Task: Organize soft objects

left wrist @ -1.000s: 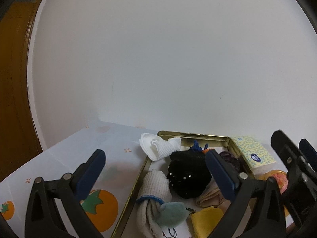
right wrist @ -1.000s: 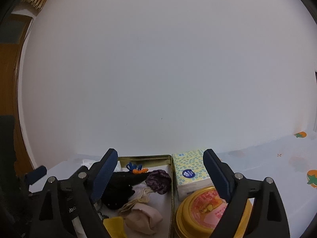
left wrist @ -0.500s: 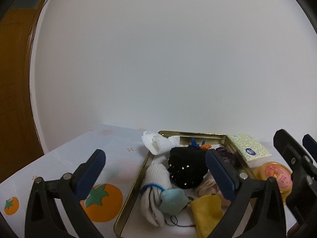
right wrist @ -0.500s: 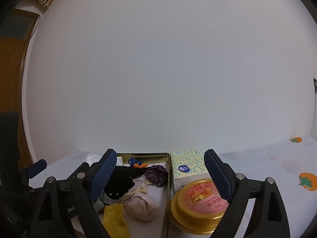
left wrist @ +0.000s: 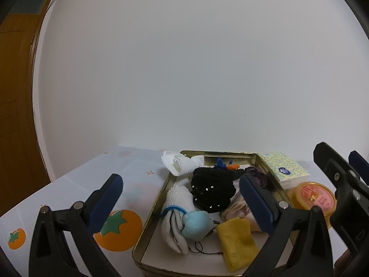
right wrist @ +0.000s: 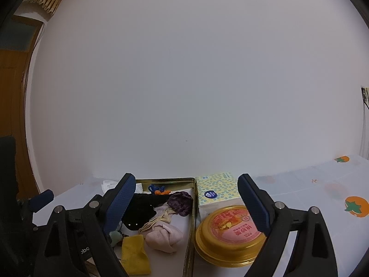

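Both grippers hover wide open, nothing between the pads: left gripper (left wrist: 180,198) over the tin's left edge, right gripper (right wrist: 186,198) over its right edge. Shallow rectangular gold metal tin (left wrist: 152,214) on a persimmon-print tablecloth (left wrist: 76,180) holds the soft items: black knit piece with small studs (left wrist: 212,189), white ribbed cloth (left wrist: 177,203), pale blue plush (left wrist: 196,225), folded yellow cloth (left wrist: 237,240), knotted pink fabric (right wrist: 165,234), purple scrunchie (right wrist: 181,202). Just right of the tin: patterned tissue pack (right wrist: 214,191), round gold-rimmed container (right wrist: 228,235).
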Demonstrator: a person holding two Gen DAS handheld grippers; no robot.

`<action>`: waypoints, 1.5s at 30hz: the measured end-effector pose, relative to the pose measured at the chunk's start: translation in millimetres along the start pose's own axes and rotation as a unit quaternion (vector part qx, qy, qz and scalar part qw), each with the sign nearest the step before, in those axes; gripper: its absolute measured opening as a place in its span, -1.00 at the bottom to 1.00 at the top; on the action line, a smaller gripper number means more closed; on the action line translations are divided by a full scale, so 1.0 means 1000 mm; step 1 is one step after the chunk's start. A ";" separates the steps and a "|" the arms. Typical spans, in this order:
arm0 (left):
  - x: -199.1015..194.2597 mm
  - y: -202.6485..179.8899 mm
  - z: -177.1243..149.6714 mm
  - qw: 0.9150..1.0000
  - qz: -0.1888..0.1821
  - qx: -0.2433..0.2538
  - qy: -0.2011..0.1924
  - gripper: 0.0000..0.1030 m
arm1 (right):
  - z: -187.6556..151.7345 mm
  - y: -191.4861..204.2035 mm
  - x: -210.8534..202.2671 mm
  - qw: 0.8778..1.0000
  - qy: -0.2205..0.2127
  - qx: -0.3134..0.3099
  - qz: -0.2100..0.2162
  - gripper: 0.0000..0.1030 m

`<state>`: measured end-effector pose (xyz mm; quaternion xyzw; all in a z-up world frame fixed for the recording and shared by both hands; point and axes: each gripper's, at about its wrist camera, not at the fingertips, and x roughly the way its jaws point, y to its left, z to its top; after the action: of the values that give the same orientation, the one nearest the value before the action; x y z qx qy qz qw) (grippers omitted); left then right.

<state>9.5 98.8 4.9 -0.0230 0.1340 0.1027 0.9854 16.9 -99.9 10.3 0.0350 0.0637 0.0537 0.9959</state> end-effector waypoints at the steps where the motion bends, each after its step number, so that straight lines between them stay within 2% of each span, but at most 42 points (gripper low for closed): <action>1: 0.000 0.000 0.000 1.000 0.000 0.000 0.000 0.99 | 0.001 -0.001 0.000 1.000 0.001 0.001 0.000 0.79; 32: -0.004 -0.005 -0.001 1.000 -0.004 0.009 0.001 0.99 | 0.005 -0.009 -0.011 1.000 -0.009 0.012 -0.013 0.79; 40: -0.006 -0.013 0.000 0.999 -0.020 0.029 0.002 0.99 | 0.005 -0.012 -0.013 0.999 -0.017 0.018 -0.023 0.79; 45: -0.005 -0.015 0.000 0.999 -0.012 0.033 0.003 0.99 | 0.004 -0.015 -0.014 0.999 -0.019 0.019 -0.023 0.80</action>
<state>7.5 83.4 6.8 0.0071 0.1403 0.0864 0.9863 5.4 -116.7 14.4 0.0534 0.0468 0.0286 0.9971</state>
